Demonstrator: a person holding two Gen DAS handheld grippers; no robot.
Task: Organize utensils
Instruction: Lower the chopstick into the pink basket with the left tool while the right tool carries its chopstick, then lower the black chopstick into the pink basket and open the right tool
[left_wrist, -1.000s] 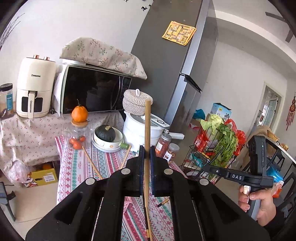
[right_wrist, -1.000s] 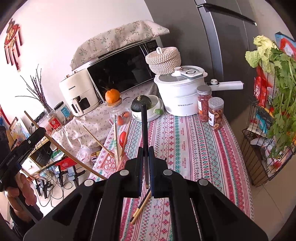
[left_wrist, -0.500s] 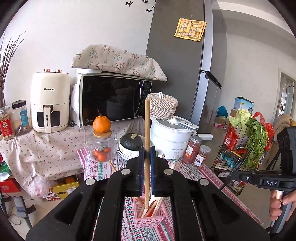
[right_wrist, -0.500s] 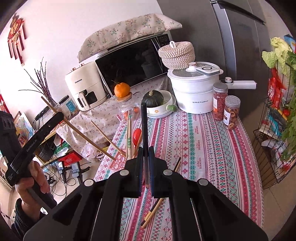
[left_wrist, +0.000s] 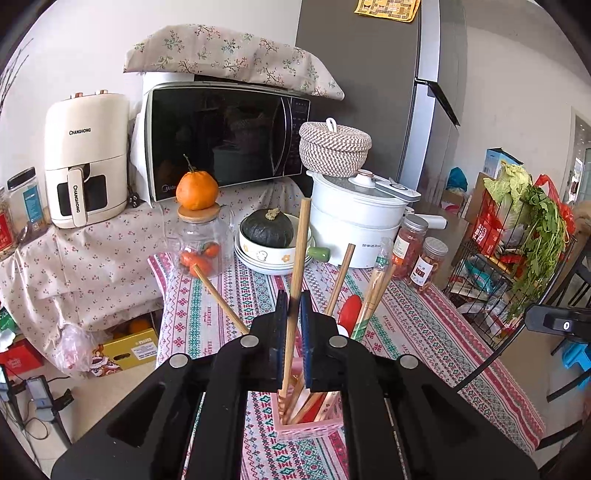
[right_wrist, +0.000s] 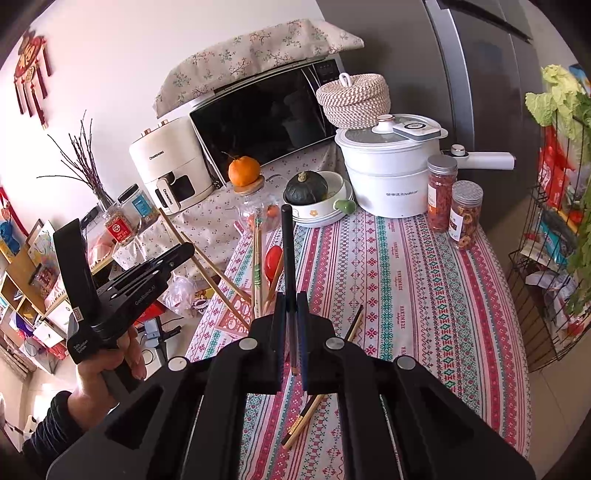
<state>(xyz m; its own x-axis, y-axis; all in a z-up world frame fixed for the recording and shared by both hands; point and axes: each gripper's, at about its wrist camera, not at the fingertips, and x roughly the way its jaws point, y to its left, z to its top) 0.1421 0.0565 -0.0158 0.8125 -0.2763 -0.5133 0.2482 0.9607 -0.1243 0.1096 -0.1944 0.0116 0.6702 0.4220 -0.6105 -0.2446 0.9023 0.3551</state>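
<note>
My left gripper (left_wrist: 291, 306) is shut on a wooden chopstick (left_wrist: 300, 243), held upright, its lower end inside a pink basket (left_wrist: 306, 424) on the patterned tablecloth. The basket holds several chopsticks and a red spoon (left_wrist: 351, 308). My right gripper (right_wrist: 291, 306) is shut on a dark chopstick (right_wrist: 287, 251), held upright above the table. In the right wrist view the left gripper (right_wrist: 173, 258) is at the left over the pink basket (right_wrist: 236, 317). A loose pair of chopsticks (right_wrist: 321, 384) lies on the cloth below my right gripper.
At the back stand a glass jar (left_wrist: 199, 243) with an orange on it, a bowl with a green squash (left_wrist: 267, 230), a white cooker (left_wrist: 356, 225), two spice jars (right_wrist: 454, 206), a microwave (left_wrist: 225, 136) and an air fryer (left_wrist: 86, 158). A wire rack (left_wrist: 517, 258) with greens stands right.
My left gripper has lowered its wooden chopstick into the pink basket. My right gripper has drifted closer to the basket with the dark chopstick still in it.
</note>
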